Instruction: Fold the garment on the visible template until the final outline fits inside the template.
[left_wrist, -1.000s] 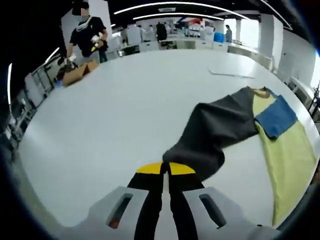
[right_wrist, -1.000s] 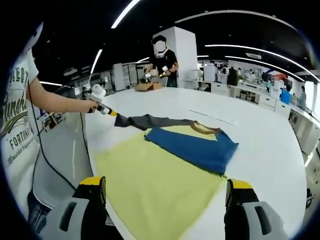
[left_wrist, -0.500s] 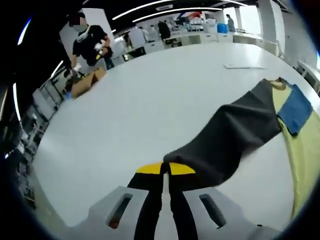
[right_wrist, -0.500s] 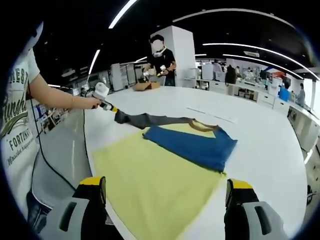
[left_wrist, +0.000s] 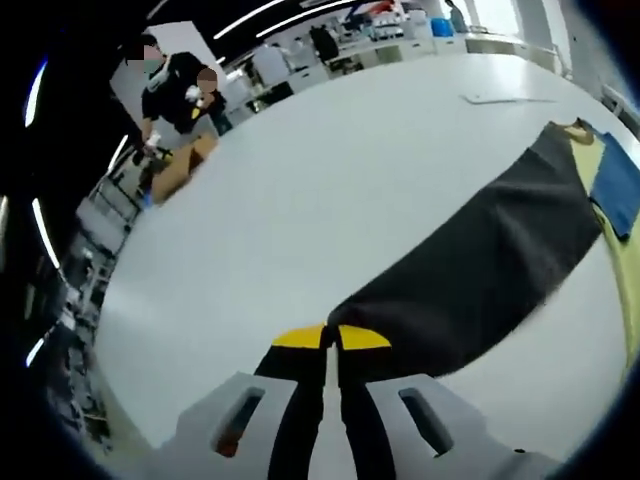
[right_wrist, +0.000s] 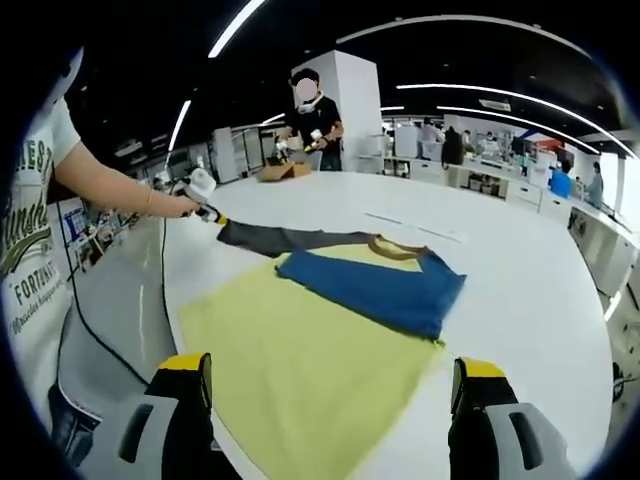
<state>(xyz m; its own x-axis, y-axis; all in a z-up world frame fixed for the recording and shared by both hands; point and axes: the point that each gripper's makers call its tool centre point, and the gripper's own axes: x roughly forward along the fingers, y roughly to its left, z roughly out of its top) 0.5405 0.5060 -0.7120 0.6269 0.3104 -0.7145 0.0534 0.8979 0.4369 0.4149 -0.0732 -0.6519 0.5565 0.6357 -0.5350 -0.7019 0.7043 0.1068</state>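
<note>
The left gripper view looks along its own jaws, which are pressed together with the yellow tips meeting, clenched on the end of a dark grey sleeve (left_wrist: 480, 270); the left gripper (left_wrist: 331, 338) holds that sleeve pulled out in a long band across the white surface (left_wrist: 300, 200), running to the far right where it joins the blue garment (left_wrist: 618, 190) lying on the yellow template (left_wrist: 632, 300); only slivers of the blue cloth and the yellow sheet show at that right edge. Far off at the left of that view a person in dark clothes (left_wrist: 180, 85) stands by a brown cardboard box (left_wrist: 185, 170).

The right gripper view takes in the whole layout from the near side; the yellow template (right_wrist: 310, 370) lies flat on the surface (right_wrist: 540, 300), and the blue garment (right_wrist: 375, 290) rests folded across its far part, with a tan collar (right_wrist: 397, 249) at its far edge; the grey sleeve (right_wrist: 290, 237) reaches out to the left beyond the template's edge, its end gripped by the left gripper (right_wrist: 212, 216), held by a hand (right_wrist: 185, 205) on a bare forearm coming from a white printed shirt (right_wrist: 35, 220) at the left. The right gripper (right_wrist: 330, 370) is released, its two jaws standing wide apart at the bottom corners of the view, holding nothing and touching nothing; the template lies beyond and between them.
</note>
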